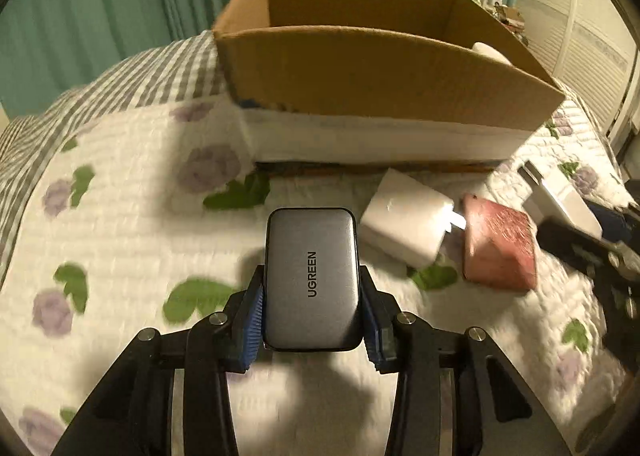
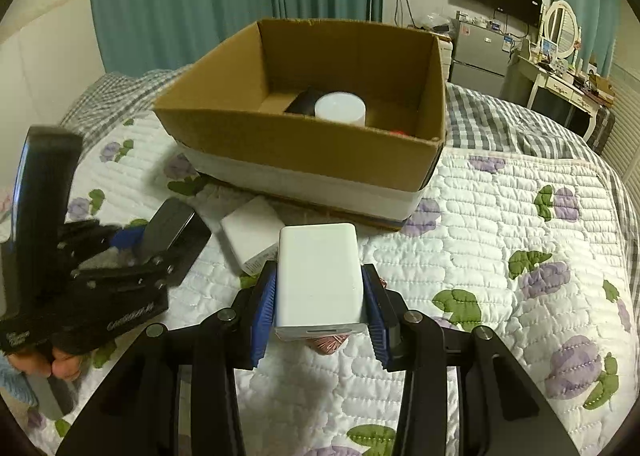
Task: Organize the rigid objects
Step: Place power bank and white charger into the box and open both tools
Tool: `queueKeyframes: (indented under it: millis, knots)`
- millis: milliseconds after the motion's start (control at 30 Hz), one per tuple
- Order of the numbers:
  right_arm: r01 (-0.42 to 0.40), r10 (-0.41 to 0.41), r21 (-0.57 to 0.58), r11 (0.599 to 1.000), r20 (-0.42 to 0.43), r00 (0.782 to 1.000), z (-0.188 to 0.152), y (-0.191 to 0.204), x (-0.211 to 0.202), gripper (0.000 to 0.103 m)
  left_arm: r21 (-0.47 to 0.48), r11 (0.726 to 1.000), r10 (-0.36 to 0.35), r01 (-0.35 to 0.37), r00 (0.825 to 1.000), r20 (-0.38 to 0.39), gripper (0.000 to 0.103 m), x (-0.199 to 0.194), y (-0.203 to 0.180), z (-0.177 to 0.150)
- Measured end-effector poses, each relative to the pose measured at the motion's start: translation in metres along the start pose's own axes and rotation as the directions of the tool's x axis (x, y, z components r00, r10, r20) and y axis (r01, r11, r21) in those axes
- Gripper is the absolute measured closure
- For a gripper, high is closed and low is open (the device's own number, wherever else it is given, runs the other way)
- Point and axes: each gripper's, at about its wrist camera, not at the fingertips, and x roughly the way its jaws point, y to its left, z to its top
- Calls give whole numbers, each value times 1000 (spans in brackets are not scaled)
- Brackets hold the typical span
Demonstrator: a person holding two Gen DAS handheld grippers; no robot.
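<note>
Over the bed (image 2: 500, 216), my left tool (image 1: 312, 296) is clamped on a grey charger (image 1: 311, 276) and my right tool (image 2: 320, 296) on a white charger (image 2: 318, 276), both raised toward the open box (image 2: 304, 152), likely for dropping in.

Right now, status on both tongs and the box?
Left tongs shut on grey UGREEN charger. Right tongs shut on white charger. Cardboard box ahead, open, path clear.

Pink block (image 2: 326, 343) mostly behind white charger (image 2: 318, 276)
</note>
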Motion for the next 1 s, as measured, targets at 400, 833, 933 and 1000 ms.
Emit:
queueKeyframes:
  millis: [400, 833, 933, 1000]
  knots:
    - [-19, 19, -3, 1000, 164, 986, 31, 1, -78, 63, 46, 999, -35, 28, 987, 159, 61, -105, -12, 19]
    - [10, -1, -23, 1000, 353, 936, 161, -22, -97, 63, 91, 993, -98, 75, 954, 285, 61, -104, -17, 162]
    - [23, -16, -15, 1000, 368, 930, 182, -27, -77, 63, 83, 993, -101, 80, 954, 283, 61, -78, -13, 177]
    - [19, -19, 4, 1000, 365, 931, 188, -32, -56, 63, 87, 993, -98, 77, 955, 280, 61, -59, -10, 179]
